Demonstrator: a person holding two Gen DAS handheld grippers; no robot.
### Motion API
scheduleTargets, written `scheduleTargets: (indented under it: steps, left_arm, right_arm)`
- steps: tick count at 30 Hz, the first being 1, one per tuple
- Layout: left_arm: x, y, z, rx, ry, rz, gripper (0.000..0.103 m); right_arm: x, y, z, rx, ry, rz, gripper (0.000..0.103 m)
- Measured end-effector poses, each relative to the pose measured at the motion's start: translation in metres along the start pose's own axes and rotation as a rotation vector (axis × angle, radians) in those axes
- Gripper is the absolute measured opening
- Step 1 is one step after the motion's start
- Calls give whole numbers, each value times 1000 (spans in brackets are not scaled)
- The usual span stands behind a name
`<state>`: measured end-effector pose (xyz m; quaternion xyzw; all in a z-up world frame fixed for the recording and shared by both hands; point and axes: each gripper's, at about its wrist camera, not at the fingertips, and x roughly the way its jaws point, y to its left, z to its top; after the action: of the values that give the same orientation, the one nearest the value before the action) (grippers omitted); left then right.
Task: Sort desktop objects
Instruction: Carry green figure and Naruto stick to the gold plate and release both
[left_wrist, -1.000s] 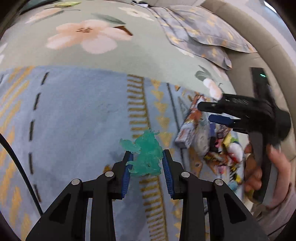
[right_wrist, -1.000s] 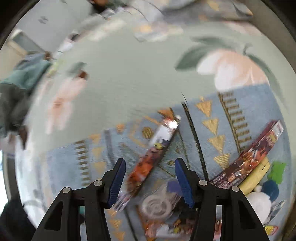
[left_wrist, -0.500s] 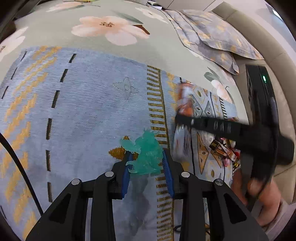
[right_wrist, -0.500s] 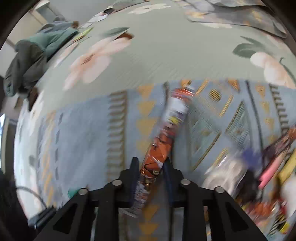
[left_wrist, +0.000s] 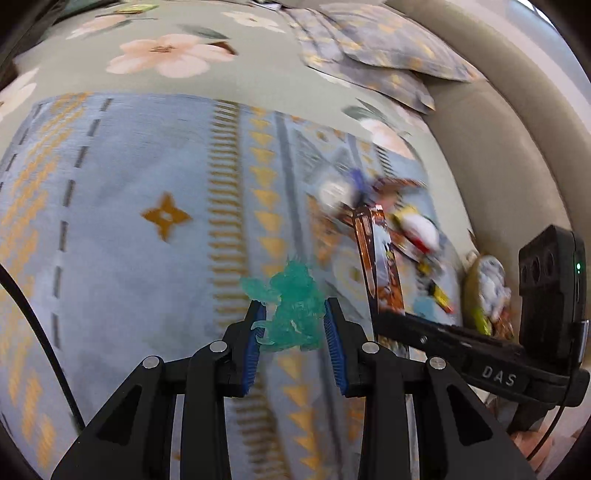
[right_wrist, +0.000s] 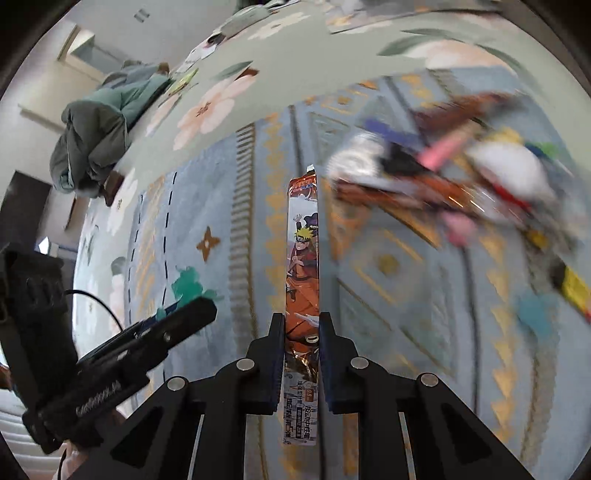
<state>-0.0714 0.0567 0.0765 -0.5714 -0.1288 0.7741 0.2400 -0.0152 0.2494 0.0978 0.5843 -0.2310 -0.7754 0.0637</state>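
My left gripper (left_wrist: 295, 314) is shut on a translucent teal toy figure (left_wrist: 293, 306) and holds it above the blue patterned blanket (left_wrist: 129, 221). My right gripper (right_wrist: 302, 321) is shut on an orange cartoon card pack (right_wrist: 303, 266), held edge-up above the blanket. The pack (left_wrist: 380, 266) and the right gripper (left_wrist: 384, 325) also show in the left wrist view, just right of the toy. In the right wrist view the left gripper (right_wrist: 192, 310) and the teal toy (right_wrist: 186, 284) are at lower left.
A blurred pile of mixed packets and small toys (right_wrist: 461, 177) lies on the blanket's right part, also in the left wrist view (left_wrist: 399, 221). Pillows (left_wrist: 369, 55) and a beige headboard (left_wrist: 498, 147) lie beyond. Bundled green clothes (right_wrist: 99, 133) sit far left.
My right gripper closed on the card pack and lifted it off the blanket, moving close beside the left gripper. The left gripper kept hold of the teal toy.
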Motion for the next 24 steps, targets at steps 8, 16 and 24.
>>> scheduleTargets:
  steps: [8,16,24]
  left_arm:
    - [22,-108,-29,120,71,-115,29]
    - [53,-246,-31,283,62,-270,29]
    - [92,-350,-31,390,50,-337,29]
  right_arm:
    - [-96,-70,-46,108,-80,-46,17]
    - [-218,-168,-56,234,-257,-215,17]
    - [-289,-260,-60,371,-377,-347,17]
